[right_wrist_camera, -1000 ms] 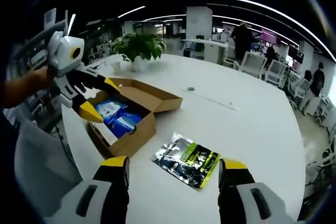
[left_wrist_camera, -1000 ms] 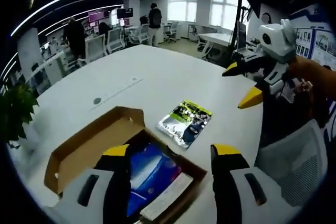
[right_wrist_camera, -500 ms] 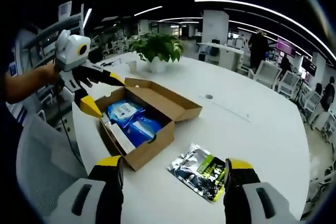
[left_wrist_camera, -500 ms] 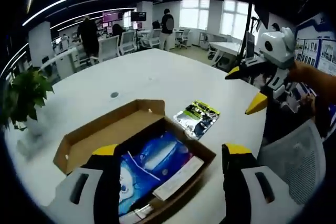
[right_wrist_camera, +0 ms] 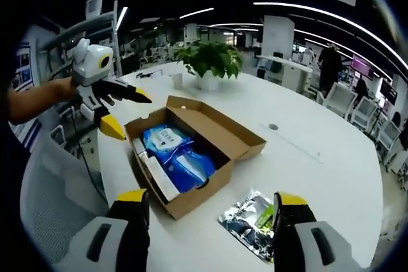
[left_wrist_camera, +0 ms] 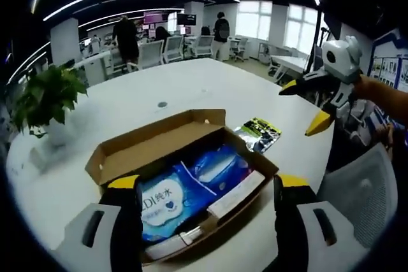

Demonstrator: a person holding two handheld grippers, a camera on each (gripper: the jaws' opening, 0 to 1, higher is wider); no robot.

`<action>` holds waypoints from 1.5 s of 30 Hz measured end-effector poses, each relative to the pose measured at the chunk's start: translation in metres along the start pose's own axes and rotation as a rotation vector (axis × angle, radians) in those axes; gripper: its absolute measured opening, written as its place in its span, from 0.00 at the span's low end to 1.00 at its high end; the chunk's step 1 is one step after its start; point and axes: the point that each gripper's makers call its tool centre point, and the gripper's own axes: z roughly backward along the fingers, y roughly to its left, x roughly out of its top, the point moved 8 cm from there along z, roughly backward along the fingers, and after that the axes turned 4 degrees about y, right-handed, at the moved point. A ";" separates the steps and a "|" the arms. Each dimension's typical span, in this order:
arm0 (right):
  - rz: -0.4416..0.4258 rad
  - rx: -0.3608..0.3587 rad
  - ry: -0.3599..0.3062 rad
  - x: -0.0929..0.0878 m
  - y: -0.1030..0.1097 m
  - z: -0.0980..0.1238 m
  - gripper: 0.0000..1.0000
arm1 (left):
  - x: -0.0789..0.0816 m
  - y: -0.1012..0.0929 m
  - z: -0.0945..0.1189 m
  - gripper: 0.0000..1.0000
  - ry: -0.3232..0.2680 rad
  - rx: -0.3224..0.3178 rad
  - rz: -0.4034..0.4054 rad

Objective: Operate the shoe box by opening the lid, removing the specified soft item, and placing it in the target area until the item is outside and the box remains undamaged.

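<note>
Compared with a second ago, my left gripper has drawn back and swung so the open shoe box now sits squarely between its jaws, more of the interior showing; my right gripper has likewise shifted, and the box lies higher and more central in its view. Both grippers stand wide apart, holding nothing.

The box rests on the white counter with its lid folded back flat on the far side in the left gripper view. Inside lie blue soft packs of wipes and a white slip along one side. The green-and-silver foil pouch lies flat on the counter just beside the box, outside it; in the right gripper view that pouch lies between my jaws, near the box's short end.

The box's long axis runs from near-left to far-right in the left gripper view, the pouch off its far-right end. A potted plant stands beyond the box, well apart. A mesh chair back stands at the counter's edge. Nothing blocks the box opening.
</note>
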 end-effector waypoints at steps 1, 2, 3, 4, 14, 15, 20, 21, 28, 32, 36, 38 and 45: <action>0.001 0.004 0.001 0.001 0.000 -0.002 0.79 | -0.002 0.002 0.001 0.89 0.001 0.006 0.005; 0.003 0.008 -0.001 0.002 0.001 -0.004 0.78 | -0.004 0.004 0.003 0.90 -0.001 0.015 0.011; 0.006 0.012 -0.002 0.003 0.002 -0.005 0.78 | -0.006 0.006 0.005 0.91 -0.006 0.023 0.017; 0.008 0.016 -0.003 0.004 0.004 -0.007 0.78 | -0.009 0.009 0.007 0.91 -0.008 0.028 0.024; 0.020 0.050 -0.014 0.013 0.015 -0.024 0.73 | -0.031 0.025 0.022 0.89 -0.007 0.080 0.070; 0.019 0.054 -0.017 0.013 0.016 -0.026 0.72 | -0.034 0.027 0.024 0.88 -0.008 0.088 0.074; 0.017 0.069 -0.019 0.015 0.021 -0.036 0.69 | -0.043 0.036 0.029 0.81 -0.016 0.125 0.102; 0.010 0.073 -0.019 0.015 0.022 -0.038 0.68 | -0.045 0.038 0.029 0.80 -0.016 0.129 0.108; 0.003 0.090 -0.029 0.018 0.028 -0.050 0.64 | -0.060 0.048 0.031 0.68 -0.004 0.172 0.136; -0.004 0.103 -0.033 0.019 0.032 -0.057 0.60 | -0.068 0.052 0.029 0.61 0.005 0.187 0.156; -0.002 0.116 -0.041 0.020 0.038 -0.064 0.57 | -0.074 0.056 0.028 0.56 0.028 0.205 0.171; -0.001 0.119 -0.043 0.020 0.039 -0.067 0.55 | -0.077 0.059 0.027 0.52 0.038 0.218 0.172; -0.017 0.130 -0.052 0.019 0.044 -0.079 0.45 | -0.087 0.065 0.025 0.44 0.060 0.236 0.216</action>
